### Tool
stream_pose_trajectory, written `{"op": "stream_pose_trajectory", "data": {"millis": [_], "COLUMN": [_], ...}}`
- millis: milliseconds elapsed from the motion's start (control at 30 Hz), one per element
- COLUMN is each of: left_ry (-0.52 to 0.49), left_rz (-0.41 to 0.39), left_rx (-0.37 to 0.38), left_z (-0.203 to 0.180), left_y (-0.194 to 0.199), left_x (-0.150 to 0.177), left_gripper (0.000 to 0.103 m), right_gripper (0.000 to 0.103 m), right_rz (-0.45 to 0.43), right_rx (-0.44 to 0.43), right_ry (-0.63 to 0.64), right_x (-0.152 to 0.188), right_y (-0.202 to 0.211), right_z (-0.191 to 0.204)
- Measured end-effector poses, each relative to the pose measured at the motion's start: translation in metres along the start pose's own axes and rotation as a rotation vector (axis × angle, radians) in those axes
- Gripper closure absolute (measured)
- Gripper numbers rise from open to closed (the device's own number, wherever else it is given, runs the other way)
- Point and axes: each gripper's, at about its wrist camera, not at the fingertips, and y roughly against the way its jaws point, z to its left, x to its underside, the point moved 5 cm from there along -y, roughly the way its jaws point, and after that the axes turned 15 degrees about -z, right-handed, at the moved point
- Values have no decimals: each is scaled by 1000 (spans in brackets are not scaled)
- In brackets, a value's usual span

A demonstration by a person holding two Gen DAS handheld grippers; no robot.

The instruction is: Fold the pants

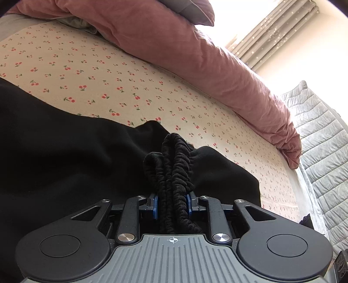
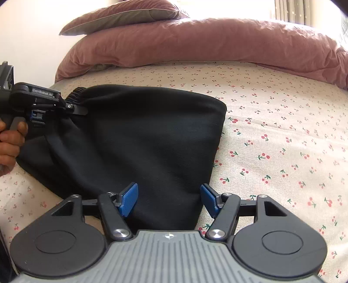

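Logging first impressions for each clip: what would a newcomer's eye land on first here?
The black pants lie dark on the cherry-print sheet, partly folded. The left gripper is clamped on their bunched elastic waistband, while the right gripper stands open over the near edge. A pink duvet is heaped behind.

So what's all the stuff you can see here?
pants: one, black, on the sheet, gathered waistband clamped in the left gripper
sheet: one, cream with red cherries, covering the bed
duvet: one, dusty pink, bunched along the far side of the bed
pillow: one, pink and grey, on top of the duvet
curtain: one, grey, by the bright window
quilt: one, grey, beside the bed
left gripper: one, black with blue pads, shut on the waistband
right gripper: one, black with blue pads, open over the pants' near edge
hand: one, holding the left gripper's handle
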Motion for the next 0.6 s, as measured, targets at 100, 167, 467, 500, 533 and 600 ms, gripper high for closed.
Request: {"op": "stream_pose_trajectory", "data": {"millis": [100, 167, 467, 500, 533, 600], "left_ry": [1, 17, -26, -16, -4, 11], "left_rz": [38, 47, -2, -1, 1, 2], "left_rx": [-31, -31, -32, -33, -28, -8], "left_z": [17, 28, 22, 23, 24, 27], "left_y": [-8, -12, -5, -6, -6, -3], "left_x": [9, 14, 16, 16, 15, 14], "left_gripper": [77, 75, 72, 70, 69, 67], "right_gripper": [43, 41, 41, 41, 41, 41], "right_rz": [25, 36, -46, -51, -52, -54], "right_rx": [17, 33, 51, 47, 46, 55], "right_ry": [26, 56, 105, 109, 112, 110], "right_x": [8, 7, -12, -14, -17, -21], "right_y": [-6, -12, -5, -7, -10, -17], "right_z": [8, 10, 17, 19, 20, 19]}}
